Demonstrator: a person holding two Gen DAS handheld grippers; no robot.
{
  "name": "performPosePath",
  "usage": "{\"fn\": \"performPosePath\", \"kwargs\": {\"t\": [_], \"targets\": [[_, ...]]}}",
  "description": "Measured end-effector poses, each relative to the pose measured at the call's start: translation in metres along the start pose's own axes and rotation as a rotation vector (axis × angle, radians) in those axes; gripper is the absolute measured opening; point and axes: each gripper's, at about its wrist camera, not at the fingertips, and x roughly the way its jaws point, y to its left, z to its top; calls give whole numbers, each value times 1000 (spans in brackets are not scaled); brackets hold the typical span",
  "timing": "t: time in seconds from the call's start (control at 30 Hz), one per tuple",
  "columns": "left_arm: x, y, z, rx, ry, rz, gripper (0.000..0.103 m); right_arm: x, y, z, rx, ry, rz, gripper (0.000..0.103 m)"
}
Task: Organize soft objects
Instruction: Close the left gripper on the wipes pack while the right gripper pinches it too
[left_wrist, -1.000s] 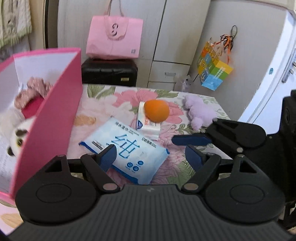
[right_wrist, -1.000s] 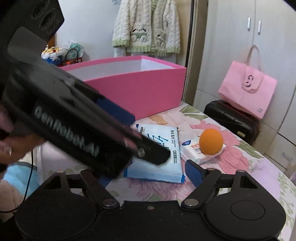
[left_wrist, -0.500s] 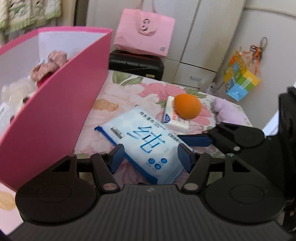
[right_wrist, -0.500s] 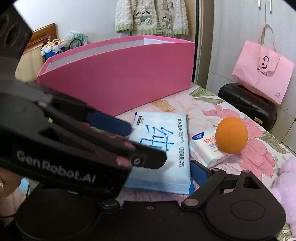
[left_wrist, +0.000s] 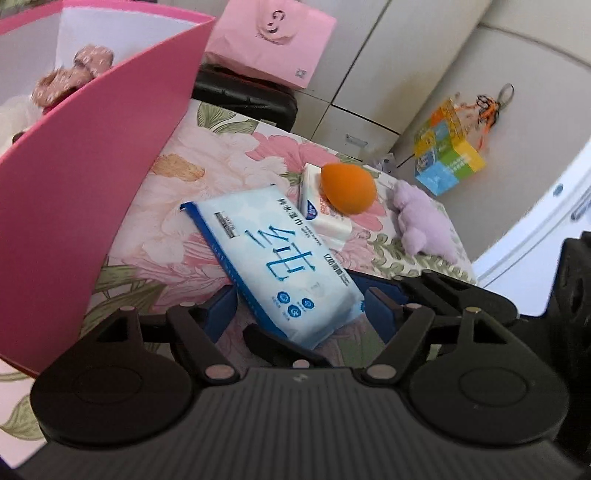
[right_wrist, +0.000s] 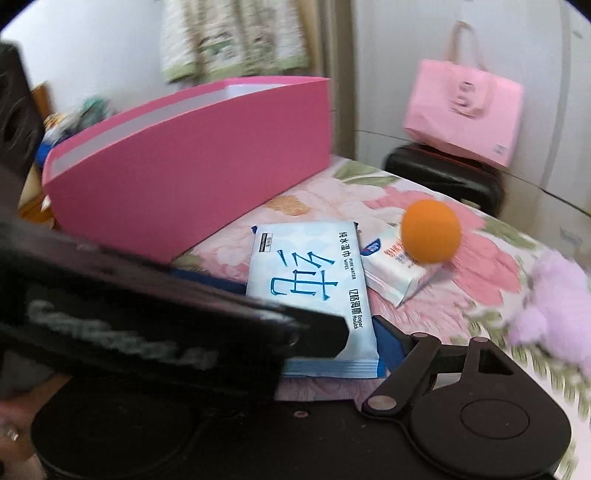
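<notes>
Wipes (left_wrist: 280, 258) lie flat on the flowered bench (left_wrist: 207, 173), and your left tongs (left_wrist: 301, 304) stand open with a blue pad on each side of the pack's near end. Your right tongs (left_wrist: 373, 291) sit just beside them on the right; whether they are open or closed I cannot tell, since the left tool hides one finger. An orange sponge (right_wrist: 430, 230) rests on a small tissue pack (right_wrist: 399, 266) beyond, with a purple plush (left_wrist: 421, 221) near it and the pink box (right_wrist: 192, 158) to the left.

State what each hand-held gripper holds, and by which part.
Nothing is held. The left hand-held gripper is open, its fingers on either side of the wipes pack's near end; the right one is empty beside it.
</notes>
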Motion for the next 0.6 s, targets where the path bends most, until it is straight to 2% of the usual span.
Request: {"fn": "performPosePath", "kwargs": {"t": [0.13, 0.17, 0.2, 0.27, 0.37, 0.6], "targets": [[0, -12, -5, 82, 5, 30, 70, -6, 10, -9, 53, -36, -37, 84], [-1, -13, -6, 93, 6, 28, 58, -7, 13, -13, 58, -49, -57, 83], [-1, -14, -8, 116, 4, 52, 55, -9, 15, -16, 63, -61, -72, 83], [-3, -11, -9, 122, 0, 46, 50, -14, 16, -20, 96, -78, -90, 76], [-6, -11, -11, 137, -1, 36, 49, -19, 20, -23, 111, -83, -79, 71], [-12, -20, -19, 181, -15, 35, 49, -21, 27, -29, 110, -108, -90, 68]]}}
